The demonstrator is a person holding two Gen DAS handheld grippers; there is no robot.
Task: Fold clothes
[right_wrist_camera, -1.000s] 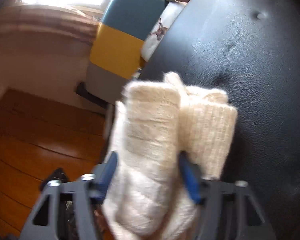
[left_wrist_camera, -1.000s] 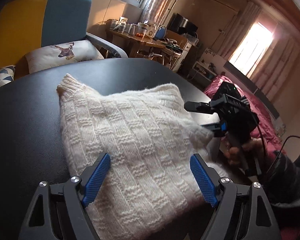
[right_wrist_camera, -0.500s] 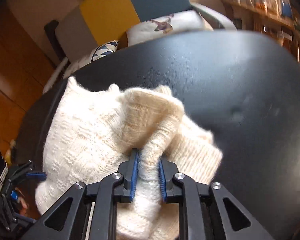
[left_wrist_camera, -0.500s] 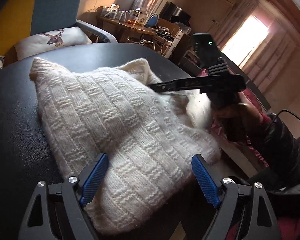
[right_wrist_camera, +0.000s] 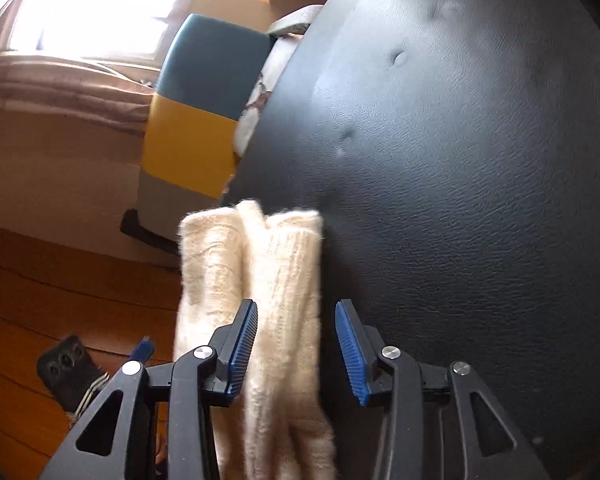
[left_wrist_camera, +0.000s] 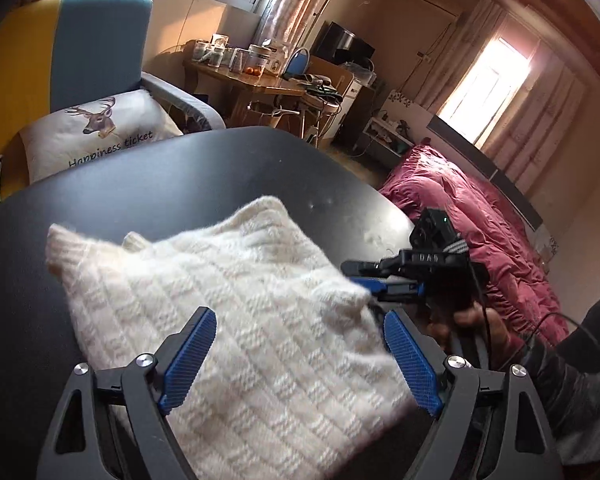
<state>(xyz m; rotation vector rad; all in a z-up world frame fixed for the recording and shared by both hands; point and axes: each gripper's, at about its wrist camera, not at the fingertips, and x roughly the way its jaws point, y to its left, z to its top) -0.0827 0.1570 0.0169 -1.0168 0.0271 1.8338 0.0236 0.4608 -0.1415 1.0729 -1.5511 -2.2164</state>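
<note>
While both grippers gape, left gripper (left_wrist_camera: 296,360) over folded sweater (left_wrist_camera: 236,320), right gripper (right_wrist_camera: 296,344) at its edge.

Your left claw (left_wrist_camera: 296,364) is spread wide, its blue pads at about 8 and 4 o'clock in its own view, neither pressing on anything. Your right claw (right_wrist_camera: 296,350) also stands parted, with a clear gap beside its right pad (right_wrist_camera: 352,354). Seen from the left wrist, the right claw (left_wrist_camera: 364,278) lies at 3 o'clock, turned on its side with its fingers pointing toward 9 o'clock. Your right hand (left_wrist_camera: 472,326), in a dark sleeve, grips its handle from below.
</note>
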